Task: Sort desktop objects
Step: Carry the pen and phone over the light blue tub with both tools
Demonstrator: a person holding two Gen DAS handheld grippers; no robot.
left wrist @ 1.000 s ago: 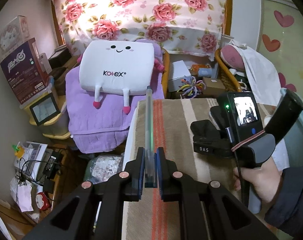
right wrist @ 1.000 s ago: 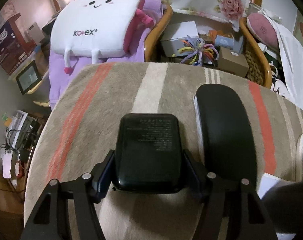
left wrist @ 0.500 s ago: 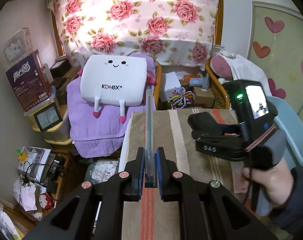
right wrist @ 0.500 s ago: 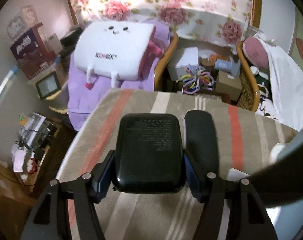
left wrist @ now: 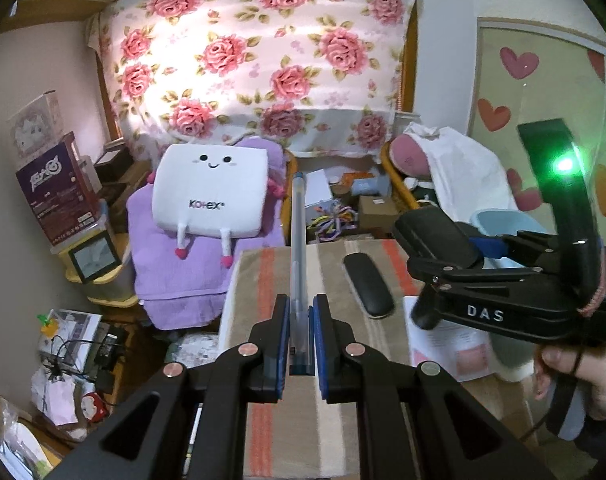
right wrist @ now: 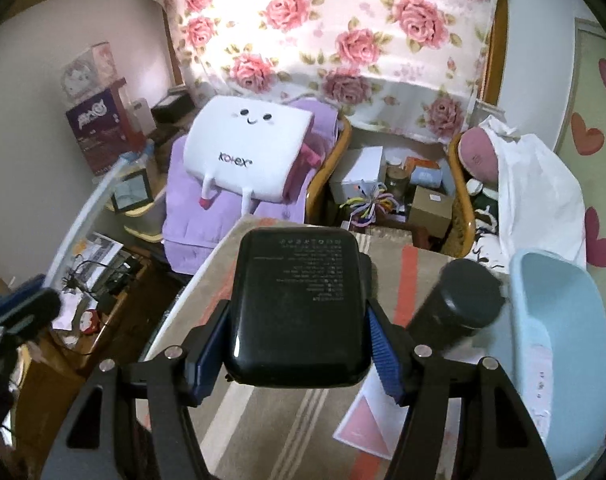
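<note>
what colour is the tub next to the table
Light blue tub, clearest in the right wrist view.

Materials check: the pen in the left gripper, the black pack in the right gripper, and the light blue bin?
Pen: clear, lightly tinted plastic barrel; the striped cloth shows through it.
Black pack: looks like moulded hard plastic, semi-gloss; soft highlights on the rounded edges, fine printed text on the face.
Light blue bin: likely smooth plastic, satin sheen along its rounded rim.

Striped table (left wrist: 343,432): black case (left wrist: 368,288), papers (left wrist: 447,340).
</note>
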